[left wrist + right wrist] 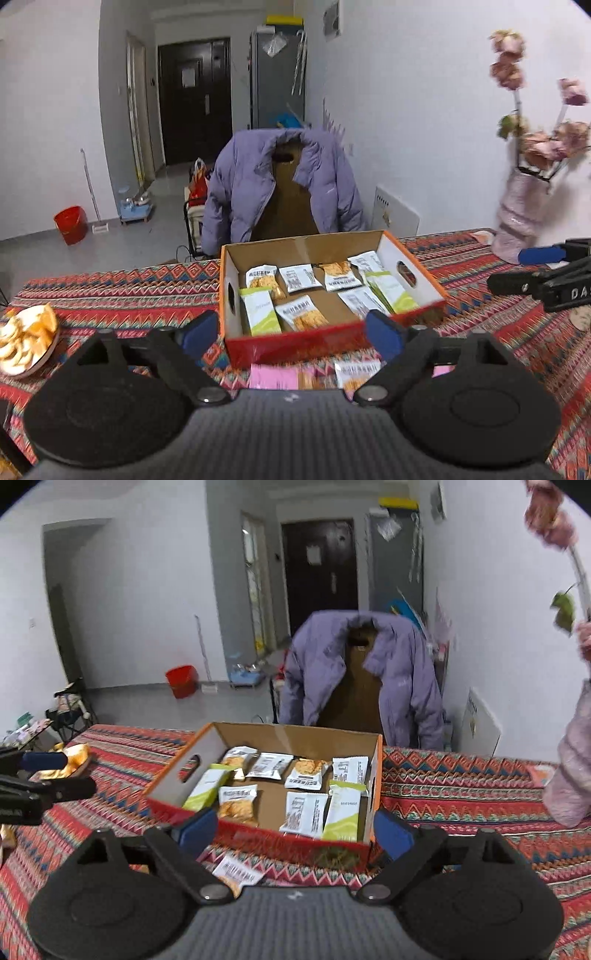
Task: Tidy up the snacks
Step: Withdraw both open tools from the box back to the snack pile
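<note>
An open cardboard box (299, 341) with a red-orange outside stands on the patterned tablecloth (122, 291); it also shows in the right wrist view (258, 840). Several snack packets lie inside, white ones (299, 278) and green-and-white ones (262, 314). A pink packet (273, 376) and a white cracker packet (356, 373) lie on the cloth in front of the box. My left gripper (291, 332) is open and empty just before the box. My right gripper (295, 830) is open and empty, above a white packet (238, 877) on the cloth.
A plate of orange slices (26, 341) sits at the left edge of the table. A pink vase with flowers (521, 218) stands at the far right. A chair with a purple jacket (284, 184) is behind the table. The right gripper shows at right in the left wrist view (546, 273).
</note>
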`<state>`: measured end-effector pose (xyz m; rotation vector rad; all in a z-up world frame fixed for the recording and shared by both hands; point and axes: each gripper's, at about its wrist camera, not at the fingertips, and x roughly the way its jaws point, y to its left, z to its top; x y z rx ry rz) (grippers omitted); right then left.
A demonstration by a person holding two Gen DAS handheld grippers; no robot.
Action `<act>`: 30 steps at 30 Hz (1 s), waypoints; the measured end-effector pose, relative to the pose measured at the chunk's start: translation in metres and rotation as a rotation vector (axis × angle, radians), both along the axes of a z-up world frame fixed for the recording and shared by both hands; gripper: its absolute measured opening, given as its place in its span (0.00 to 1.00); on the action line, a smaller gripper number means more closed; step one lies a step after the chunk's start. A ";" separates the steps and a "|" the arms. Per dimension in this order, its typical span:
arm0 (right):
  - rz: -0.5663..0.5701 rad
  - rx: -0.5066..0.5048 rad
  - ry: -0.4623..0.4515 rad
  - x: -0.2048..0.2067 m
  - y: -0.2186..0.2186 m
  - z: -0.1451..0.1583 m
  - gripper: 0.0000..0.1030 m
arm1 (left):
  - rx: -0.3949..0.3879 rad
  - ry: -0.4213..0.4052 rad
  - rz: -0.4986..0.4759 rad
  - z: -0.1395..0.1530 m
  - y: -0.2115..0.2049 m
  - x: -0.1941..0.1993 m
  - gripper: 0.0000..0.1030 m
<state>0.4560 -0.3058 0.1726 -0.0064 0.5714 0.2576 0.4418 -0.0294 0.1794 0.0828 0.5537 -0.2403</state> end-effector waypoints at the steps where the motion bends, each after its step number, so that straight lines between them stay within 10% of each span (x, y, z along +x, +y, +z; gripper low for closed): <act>1: 0.001 0.001 -0.022 -0.013 -0.001 0.001 0.97 | -0.007 -0.021 0.002 0.000 0.003 -0.019 0.93; 13: 0.052 -0.073 -0.266 -0.189 0.005 -0.027 1.00 | 0.071 -0.271 0.054 -0.030 0.013 -0.195 1.00; 22: 0.017 -0.040 -0.200 -0.272 0.004 -0.102 1.00 | 0.036 -0.186 0.122 -0.096 0.016 -0.277 1.00; 30: -0.034 -0.018 -0.101 -0.277 0.002 -0.138 1.00 | 0.064 -0.111 0.157 -0.116 0.023 -0.269 1.00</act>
